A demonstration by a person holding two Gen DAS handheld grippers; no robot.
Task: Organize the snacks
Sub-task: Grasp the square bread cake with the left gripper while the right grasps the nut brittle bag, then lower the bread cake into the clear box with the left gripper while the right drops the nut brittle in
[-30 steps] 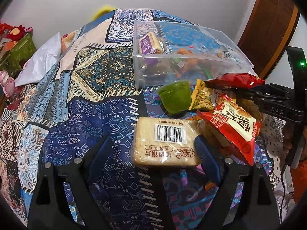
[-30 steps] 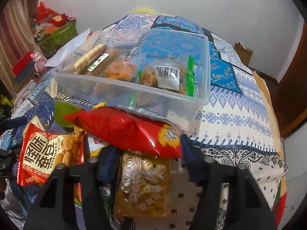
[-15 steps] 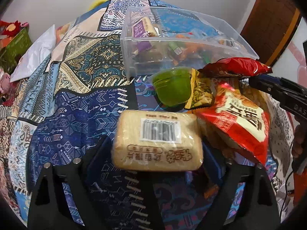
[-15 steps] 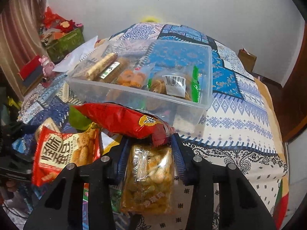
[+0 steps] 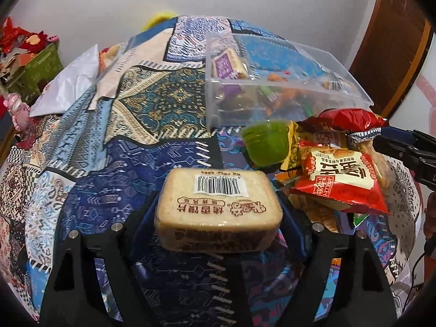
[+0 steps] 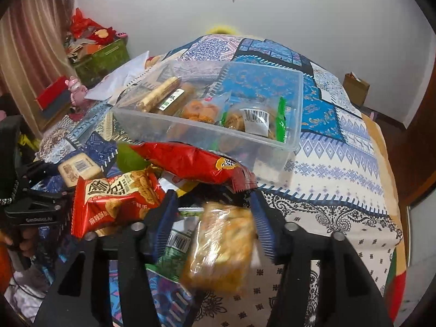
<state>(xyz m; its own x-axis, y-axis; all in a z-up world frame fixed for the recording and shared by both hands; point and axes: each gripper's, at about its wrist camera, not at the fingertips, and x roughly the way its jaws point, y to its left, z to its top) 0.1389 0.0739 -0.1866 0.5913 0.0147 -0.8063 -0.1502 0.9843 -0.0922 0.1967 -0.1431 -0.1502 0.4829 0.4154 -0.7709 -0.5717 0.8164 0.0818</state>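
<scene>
Left wrist view: the left gripper (image 5: pixel 219 215) clamps a wrapped bread slice (image 5: pixel 218 207) above the patchwork quilt (image 5: pixel 114 163), short of the clear bin (image 5: pixel 286 92) near a white wall.

Right wrist view: the right gripper (image 6: pixel 211 218) is opening around a blurred yellow snack pack (image 6: pixel 220 248), seemingly loose, before the bin.

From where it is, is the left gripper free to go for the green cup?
Probably not yet: the left gripper is shut on the bread pack. The path to the green cup looks clear otherwise.
</scene>
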